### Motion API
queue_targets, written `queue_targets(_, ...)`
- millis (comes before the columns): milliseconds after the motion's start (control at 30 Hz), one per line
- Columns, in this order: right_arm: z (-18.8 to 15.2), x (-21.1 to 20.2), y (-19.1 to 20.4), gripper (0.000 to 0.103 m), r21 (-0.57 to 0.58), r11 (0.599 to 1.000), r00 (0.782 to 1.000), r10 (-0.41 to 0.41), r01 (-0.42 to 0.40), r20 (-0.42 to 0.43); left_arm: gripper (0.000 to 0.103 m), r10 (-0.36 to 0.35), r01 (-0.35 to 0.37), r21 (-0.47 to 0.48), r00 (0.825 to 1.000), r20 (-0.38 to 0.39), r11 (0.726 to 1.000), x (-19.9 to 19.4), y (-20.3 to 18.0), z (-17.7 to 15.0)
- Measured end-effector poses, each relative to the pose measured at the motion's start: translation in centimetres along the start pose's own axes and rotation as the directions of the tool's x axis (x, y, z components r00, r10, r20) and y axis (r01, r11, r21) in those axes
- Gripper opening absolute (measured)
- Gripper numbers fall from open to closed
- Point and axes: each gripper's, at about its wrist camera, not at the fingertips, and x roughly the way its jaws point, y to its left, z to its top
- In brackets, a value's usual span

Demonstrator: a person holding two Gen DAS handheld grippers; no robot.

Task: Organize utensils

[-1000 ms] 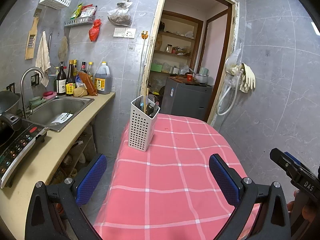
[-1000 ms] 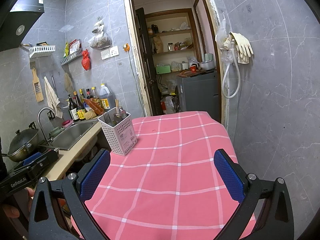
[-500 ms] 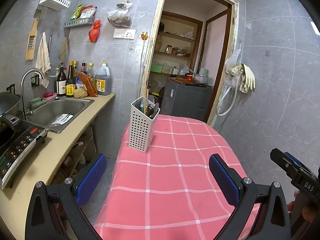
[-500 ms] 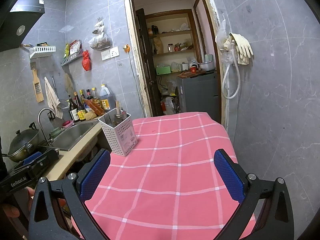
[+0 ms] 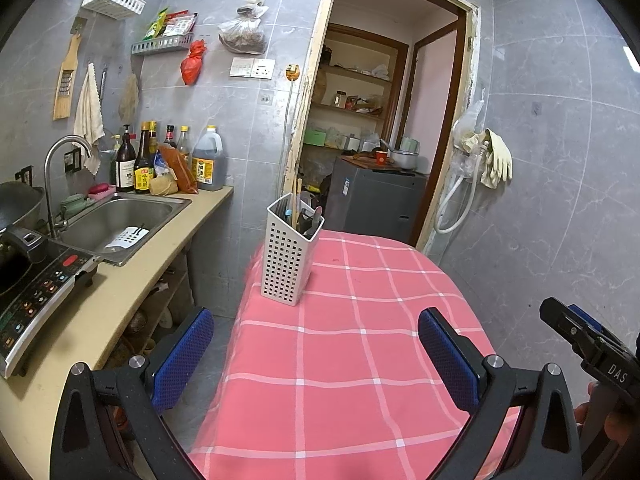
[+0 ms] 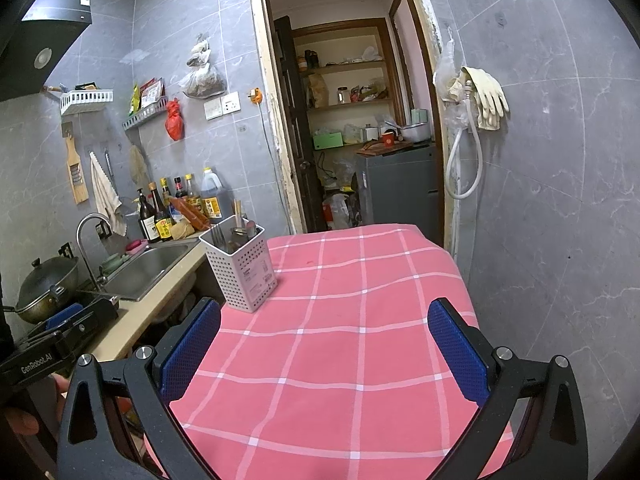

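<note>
A white perforated utensil holder point(image 5: 289, 255) stands upright near the far left edge of the pink checked table point(image 5: 360, 360). It holds chopsticks, a fork and other utensils. It also shows in the right wrist view point(image 6: 240, 266). My left gripper point(image 5: 316, 354) is open and empty, held over the table's near left side, well short of the holder. My right gripper point(image 6: 326, 350) is open and empty over the table's near edge. No loose utensils show on the table.
A counter point(image 5: 120, 280) with a steel sink point(image 5: 120, 220), bottles point(image 5: 168, 160) and an induction cooker point(image 5: 36, 292) runs along the left. A wok point(image 6: 46, 286) sits on the cooker. A doorway point(image 5: 380, 120) lies behind the table; a grey tiled wall stands at the right.
Both grippers stay open and have barely shifted. The holder and table look the same.
</note>
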Motion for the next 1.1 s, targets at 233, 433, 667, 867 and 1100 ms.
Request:
queue_targets(233,-0.02,0.03,-0.01,0.102,0.002,1.0,1.0,0.002,-0.002,-0.001,0.103,0.001,-0.001,0.002,1.0,0.0,1.0,0.01,0.1,0.04)
queue_targets(433,0.01,0.01,-0.05,0.102,0.001,1.0,1.0,0.001,-0.001,0.0,0.103,0.0,0.0,0.002,1.0,0.0,1.0,0.01,0.01,0.02)
queue_targets(667,0.01,0.06,-0.15,0.102,0.003,1.0,1.0,0.001,-0.001,0.0,0.103,0.0,0.0,0.003,1.0,0.001,1.0,-0.13,-0.01,-0.08)
queue_targets(867,0.02,0.14,-0.22,0.102,0.003,1.0,1.0,0.002,-0.002,0.0,0.103,0.001,-0.001,0.003,1.0,0.001,1.0,-0.13,-0.13,-0.1)
queue_targets(1100,-0.01,0.07,-0.19,0.102,0.004,1.0,1.0,0.001,-0.001,-0.002,0.103,0.017,-0.017,0.006,1.0,0.005,1.0,-0.11,-0.29,0.3)
